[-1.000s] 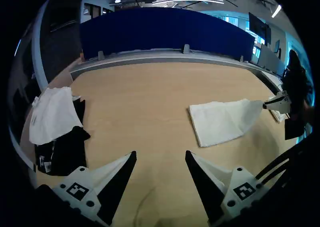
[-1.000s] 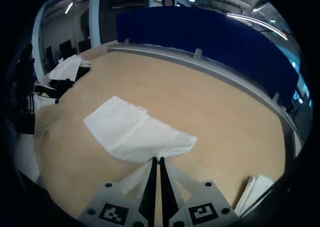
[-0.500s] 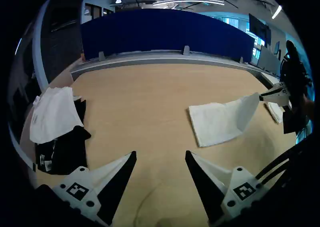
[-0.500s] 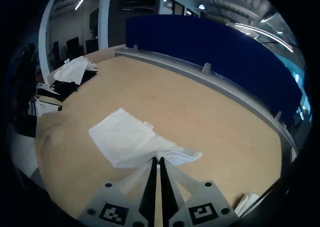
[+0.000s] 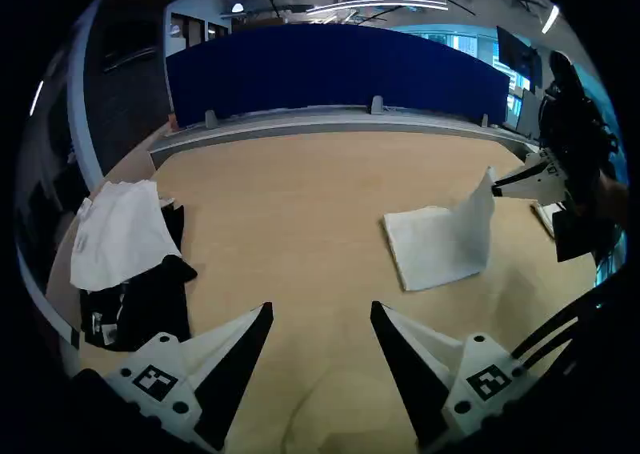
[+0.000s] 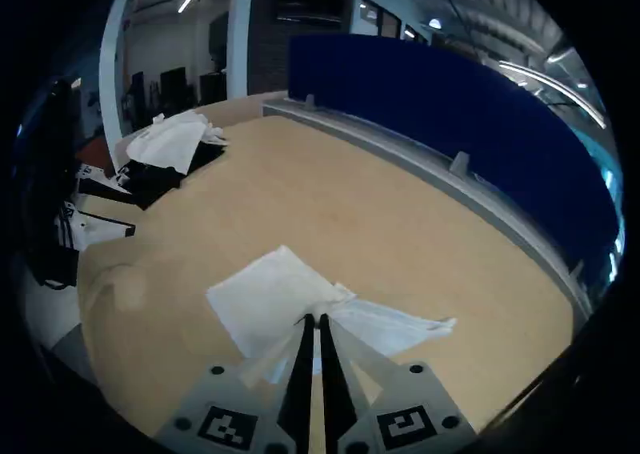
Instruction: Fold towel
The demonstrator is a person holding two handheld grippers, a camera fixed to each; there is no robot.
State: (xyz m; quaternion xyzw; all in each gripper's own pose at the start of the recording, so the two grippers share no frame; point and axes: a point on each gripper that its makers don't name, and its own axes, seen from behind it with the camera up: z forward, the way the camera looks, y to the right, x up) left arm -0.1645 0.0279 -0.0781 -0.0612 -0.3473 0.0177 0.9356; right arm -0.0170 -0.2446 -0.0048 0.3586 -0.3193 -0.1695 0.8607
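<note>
A white towel lies on the wooden table at the right of the left gripper view. Its right edge is lifted off the table, pinched by my right gripper, which a hand holds at the far right. In the right gripper view my right gripper is shut on that raised part of the towel, and the rest spreads flat to the left and ahead. My left gripper stands open low over bare table, well short of the towel, with nothing between its fingers.
A pile of white cloth on black cloth sits at the table's left edge, also the pile far left in the right gripper view. A blue partition runs along the far side. A folded white item lies behind the right gripper.
My right gripper has lifted the towel's edge higher and carried it over the rest of the towel. The left gripper has hardly moved.
</note>
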